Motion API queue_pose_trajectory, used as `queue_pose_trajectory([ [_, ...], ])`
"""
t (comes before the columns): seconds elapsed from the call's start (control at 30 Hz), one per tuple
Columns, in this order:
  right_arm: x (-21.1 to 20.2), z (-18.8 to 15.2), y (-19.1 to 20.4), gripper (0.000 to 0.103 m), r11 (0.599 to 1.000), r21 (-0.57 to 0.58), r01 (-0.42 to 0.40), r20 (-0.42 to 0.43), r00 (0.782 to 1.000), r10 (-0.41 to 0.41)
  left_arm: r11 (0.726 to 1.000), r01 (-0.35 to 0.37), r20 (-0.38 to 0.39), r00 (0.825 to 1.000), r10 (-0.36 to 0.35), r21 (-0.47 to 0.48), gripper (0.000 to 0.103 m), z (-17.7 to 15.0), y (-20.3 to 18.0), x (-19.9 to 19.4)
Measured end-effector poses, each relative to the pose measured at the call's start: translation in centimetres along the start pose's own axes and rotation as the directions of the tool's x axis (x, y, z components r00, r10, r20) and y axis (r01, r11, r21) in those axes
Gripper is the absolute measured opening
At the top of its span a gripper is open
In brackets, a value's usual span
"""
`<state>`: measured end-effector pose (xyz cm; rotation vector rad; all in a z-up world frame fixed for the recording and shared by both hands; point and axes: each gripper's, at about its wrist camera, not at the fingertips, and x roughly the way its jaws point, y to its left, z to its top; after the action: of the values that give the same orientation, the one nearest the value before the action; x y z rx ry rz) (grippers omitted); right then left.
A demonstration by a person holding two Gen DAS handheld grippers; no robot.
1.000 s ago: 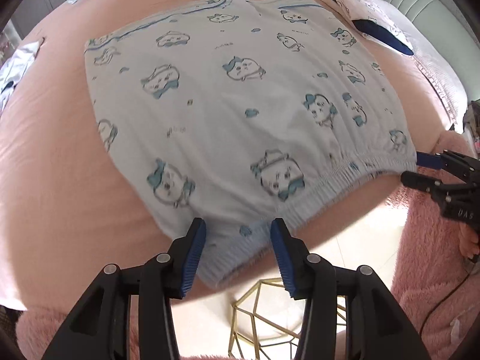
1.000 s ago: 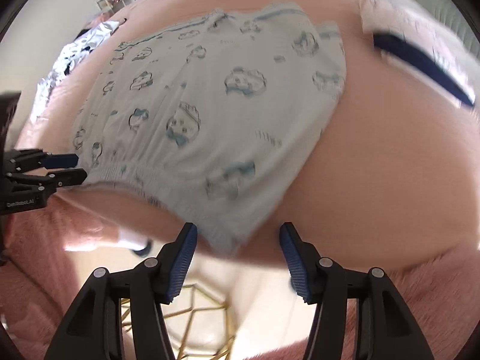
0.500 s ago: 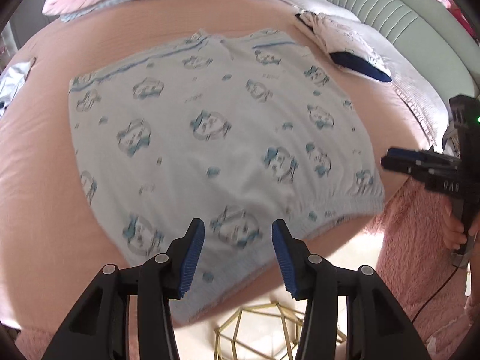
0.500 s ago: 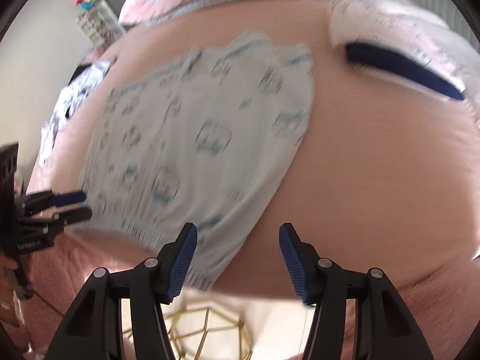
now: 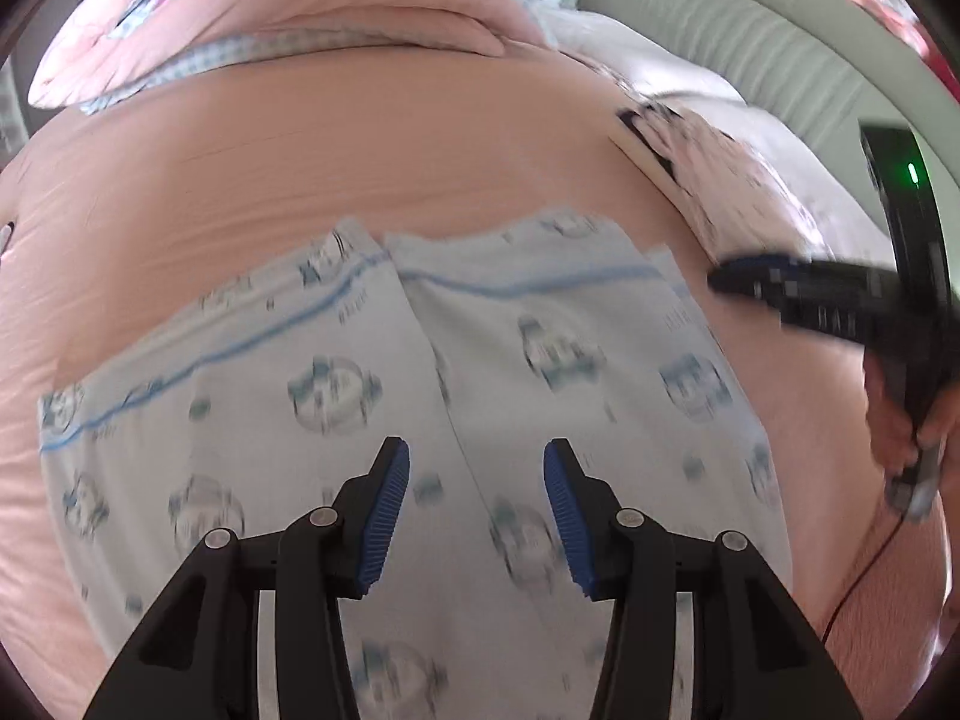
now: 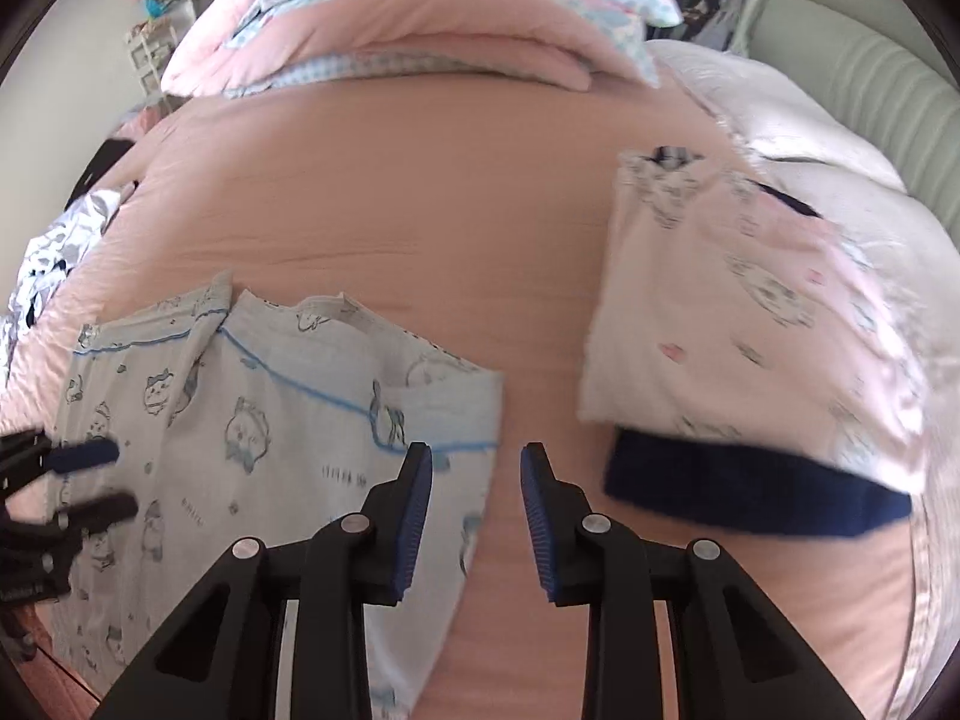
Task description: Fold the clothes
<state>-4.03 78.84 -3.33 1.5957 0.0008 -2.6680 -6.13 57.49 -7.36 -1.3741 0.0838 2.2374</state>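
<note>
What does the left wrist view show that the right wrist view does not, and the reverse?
Left only: a hand gripping the right tongs' handle, green light lit. Right only: a shelf by the wall and the navy band on the folded pink garment. Both: the blue-printed shorts spread on the pink bedsheet, the folded quilt beyond.

Pale-blue printed cotton-like cloth shorts (image 5: 372, 420) look soft and matt; the pink bedsheet (image 6: 420, 192) is smooth matt fabric.
</note>
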Motion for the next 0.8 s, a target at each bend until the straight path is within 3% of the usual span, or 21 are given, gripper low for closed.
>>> queue_pose_trajectory([
  [0.2,4.9,1.1,1.0,0.034,0.997,-0.081,0.004,-0.073,0.997,-0.01,0.999,0.012,0.003,1.0,-0.012,-0.051,0.043,3.3,1.7,4.1],
  [0.3,5.2,0.4,1.3,0.032,0.993,-0.115,0.01,-0.02,1.0,-0.012,0.999,0.007,-0.003,1.0,-0.007,-0.043,0.043,3.8,1.5,4.7],
  [0.4,4.7,-0.1,1.4,0.006,0.992,-0.127,-0.006,0.009,1.0,0.007,1.0,0.001,-0.01,1.0,-0.001,-0.027,0.044,3.8,1.4,4.6],
  [0.5,2.9,-0.1,0.5,0.002,0.996,-0.079,0.028,0.05,0.998,-0.024,1.0,0.005,-0.017,1.0,-0.005,-0.016,0.044,3.7,1.4,4.2],
  [0.6,0.8,-0.2,-1.1,0.002,0.993,-0.047,0.11,0.095,0.99,-0.106,1.0,0.013,-0.008,1.0,-0.013,0.002,0.044,3.6,1.0,3.7],
  [0.7,0.7,-0.7,-3.5,0.002,0.996,0.046,0.073,0.06,0.995,-0.075,1.0,0.011,-0.01,1.0,-0.01,0.023,0.044,3.6,0.6,3.7],
  [0.8,1.3,-0.9,-4.4,0.005,0.996,0.066,0.066,0.006,0.998,-0.066,1.0,-0.001,-0.019,1.0,0.001,0.031,0.044,3.6,0.4,3.8],
])
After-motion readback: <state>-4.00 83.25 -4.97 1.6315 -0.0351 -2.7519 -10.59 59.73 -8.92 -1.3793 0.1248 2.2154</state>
